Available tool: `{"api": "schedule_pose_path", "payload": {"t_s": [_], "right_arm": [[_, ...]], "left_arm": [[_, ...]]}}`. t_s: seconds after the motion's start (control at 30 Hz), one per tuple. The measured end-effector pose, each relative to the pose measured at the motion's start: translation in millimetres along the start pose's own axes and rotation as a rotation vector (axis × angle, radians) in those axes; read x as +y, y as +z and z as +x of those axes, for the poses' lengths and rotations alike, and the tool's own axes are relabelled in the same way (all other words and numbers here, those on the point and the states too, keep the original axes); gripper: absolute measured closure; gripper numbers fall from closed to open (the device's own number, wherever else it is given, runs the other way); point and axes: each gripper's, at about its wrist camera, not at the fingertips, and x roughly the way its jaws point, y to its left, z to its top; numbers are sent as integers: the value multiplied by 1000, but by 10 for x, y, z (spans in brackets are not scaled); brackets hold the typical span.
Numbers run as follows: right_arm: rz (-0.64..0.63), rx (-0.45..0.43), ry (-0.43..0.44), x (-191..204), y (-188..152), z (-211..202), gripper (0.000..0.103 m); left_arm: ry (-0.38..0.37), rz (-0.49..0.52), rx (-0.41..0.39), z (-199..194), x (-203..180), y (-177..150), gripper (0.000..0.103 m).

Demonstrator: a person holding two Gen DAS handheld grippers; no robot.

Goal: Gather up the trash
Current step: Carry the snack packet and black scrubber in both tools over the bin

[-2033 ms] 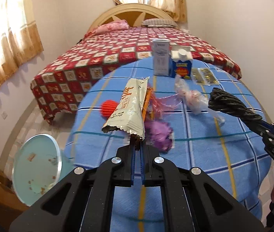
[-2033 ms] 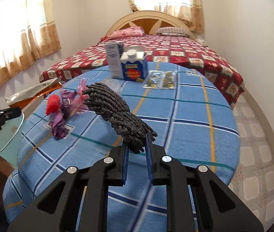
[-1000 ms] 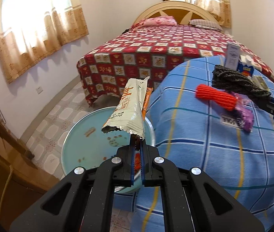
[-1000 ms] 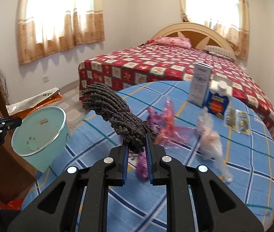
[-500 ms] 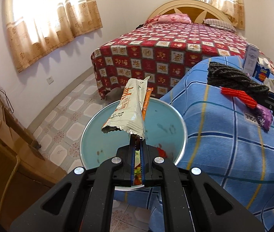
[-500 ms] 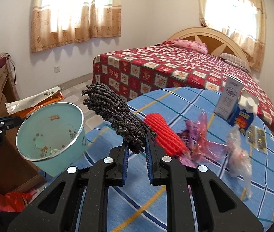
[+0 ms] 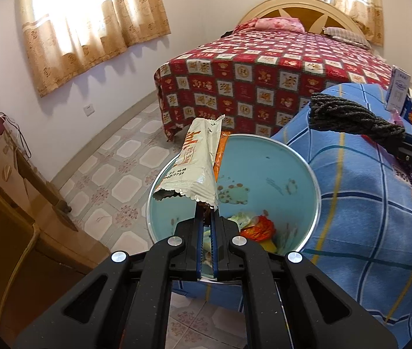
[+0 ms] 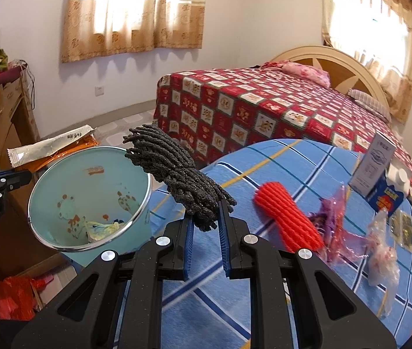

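- The left gripper [image 7: 205,226] is clamped on the near end of a snack wrapper [image 7: 194,168]. The wrapper's long axis runs up and away, its far end tilted slightly left.
- The pale blue bin [image 7: 307,171] lies directly below it — the left gripper is nearer.
- The right gripper [image 8: 204,226] pinches a dark yarn bundle [image 8: 171,171], angled far-left toward the bin's rim.
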Motion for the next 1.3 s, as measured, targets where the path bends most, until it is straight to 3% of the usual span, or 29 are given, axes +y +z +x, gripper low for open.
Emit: {"api": "schedule_pose_path", "payload": {"t_s": [1.3], "right_arm": [[-119,22,57,559,155,197,86]], "left_arm": [[19,-63,39,146,245,-36,99]]}}
